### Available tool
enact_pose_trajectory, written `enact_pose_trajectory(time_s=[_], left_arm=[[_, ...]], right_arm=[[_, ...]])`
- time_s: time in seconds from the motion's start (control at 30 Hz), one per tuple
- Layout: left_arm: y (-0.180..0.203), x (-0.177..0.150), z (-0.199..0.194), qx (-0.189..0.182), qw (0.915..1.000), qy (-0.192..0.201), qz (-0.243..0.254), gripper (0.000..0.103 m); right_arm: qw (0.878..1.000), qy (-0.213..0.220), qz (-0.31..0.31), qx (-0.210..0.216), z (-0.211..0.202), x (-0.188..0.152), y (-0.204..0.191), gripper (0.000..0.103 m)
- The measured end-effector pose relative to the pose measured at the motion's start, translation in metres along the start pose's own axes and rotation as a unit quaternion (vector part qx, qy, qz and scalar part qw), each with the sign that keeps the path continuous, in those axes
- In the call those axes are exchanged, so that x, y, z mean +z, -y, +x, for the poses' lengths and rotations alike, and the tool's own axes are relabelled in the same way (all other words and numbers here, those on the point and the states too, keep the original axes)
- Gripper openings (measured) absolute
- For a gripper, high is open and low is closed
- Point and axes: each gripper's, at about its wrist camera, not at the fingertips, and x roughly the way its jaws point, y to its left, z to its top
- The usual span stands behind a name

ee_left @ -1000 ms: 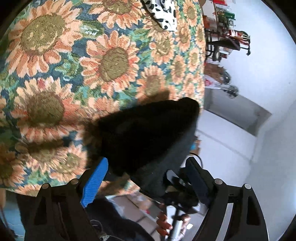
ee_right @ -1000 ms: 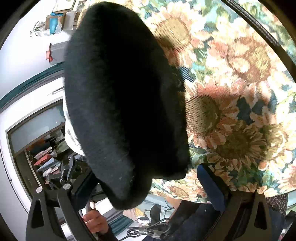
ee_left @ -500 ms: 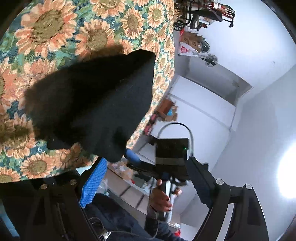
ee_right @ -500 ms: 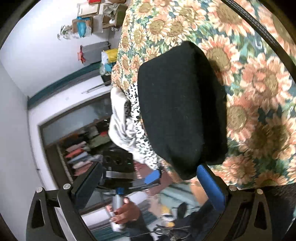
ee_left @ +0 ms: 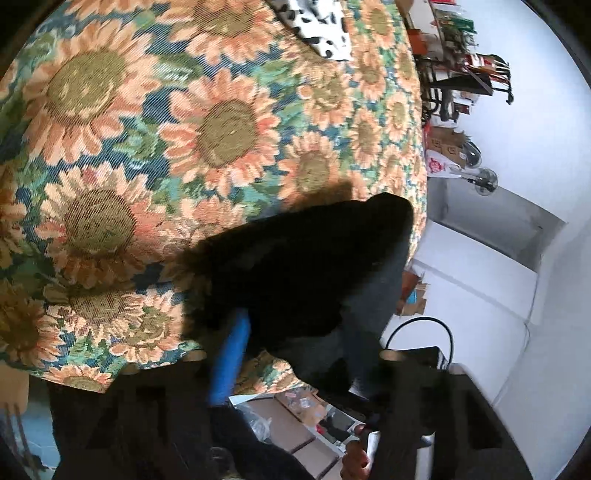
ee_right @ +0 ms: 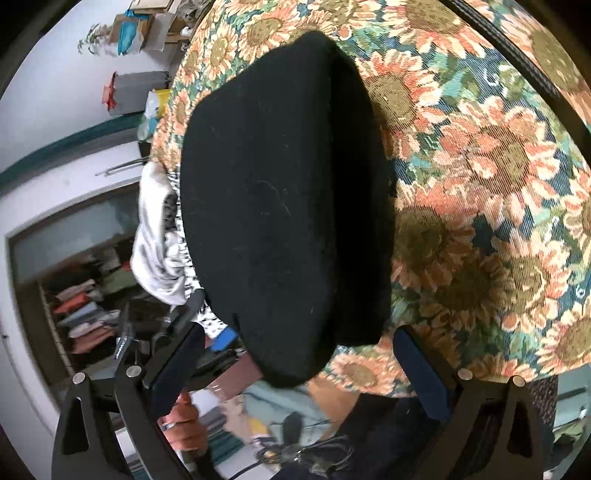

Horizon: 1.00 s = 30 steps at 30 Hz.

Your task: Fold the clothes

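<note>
One black garment (ee_left: 306, 269) lies on the sunflower-covered counter (ee_left: 147, 147), just ahead of both tools. The left hand-held gripper (ee_left: 295, 347) has just been closing onto its near edge. The right hand-held gripper (ee_right: 299, 365) stands open, the garment's edge between its jaws. One spotted cloth (ee_left: 317, 29) lies farther off.

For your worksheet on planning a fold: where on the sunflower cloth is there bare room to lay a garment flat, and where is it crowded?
Bare sunflower cloth lies between the black garment and the spotted garment. It is crowded at the near edge, where the black garment overhangs beside the left hand-held gripper.
</note>
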Motion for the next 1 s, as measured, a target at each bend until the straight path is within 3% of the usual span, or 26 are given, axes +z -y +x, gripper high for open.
enact_pose_trajectory(time_s=[0.07,0.13,0.23,0.33,0.37,0.43,0.47,0.5,0.7,0.83,1.0], left_arm=[[0.006,-0.003,-0.001,-0.001,0.9998,0.015,0.014,0.028],[0.018,-0.005,-0.002,0.023,0.9981,0.03,0.048,0.023],[0.026,-0.008,-0.004,0.063,0.9933,0.046,0.085,0.019],[0.024,-0.007,-0.006,0.076,0.9906,0.059,0.097,0.019],[0.023,-0.006,-0.006,0.084,0.9895,0.065,0.099,0.025],[0.02,-0.005,-0.01,0.123,0.9845,0.078,0.097,0.061],[0.019,-0.005,-0.011,0.14,0.9817,0.087,0.095,0.087],[0.019,-0.005,-0.014,0.145,0.9798,0.1,0.095,0.087],[-0.013,0.001,-0.01,0.08,0.9932,0.084,0.011,0.087],[-0.028,-0.005,-0.001,0.041,0.9953,0.081,-0.034,0.087],[-0.027,-0.009,0.011,0.02,0.9961,0.073,-0.046,0.088]], right_arm=[[1.0,0.006,-0.008,-0.025,0.004,0.0,0.001,0.103],[0.999,0.01,-0.013,-0.048,0.007,0.002,0.003,0.103],[0.999,0.009,-0.015,-0.037,0.011,0.006,0.014,0.103],[1.0,0.007,-0.007,-0.02,0.016,0.006,0.023,0.103],[1.0,0.007,-0.005,-0.013,0.017,0.005,0.026,0.103],[1.0,0.008,-0.002,-0.002,0.018,0.004,0.031,0.103],[1.0,0.01,-0.002,0.004,0.019,0.004,0.034,0.103],[1.0,0.011,-0.002,0.011,0.02,0.003,0.037,0.103],[1.0,0.004,-0.005,0.022,0.02,0.004,0.052,0.103],[1.0,-0.008,-0.002,0.024,0.013,0.006,0.06,0.103],[0.999,-0.009,0.012,0.038,0.001,0.006,0.074,0.103]])
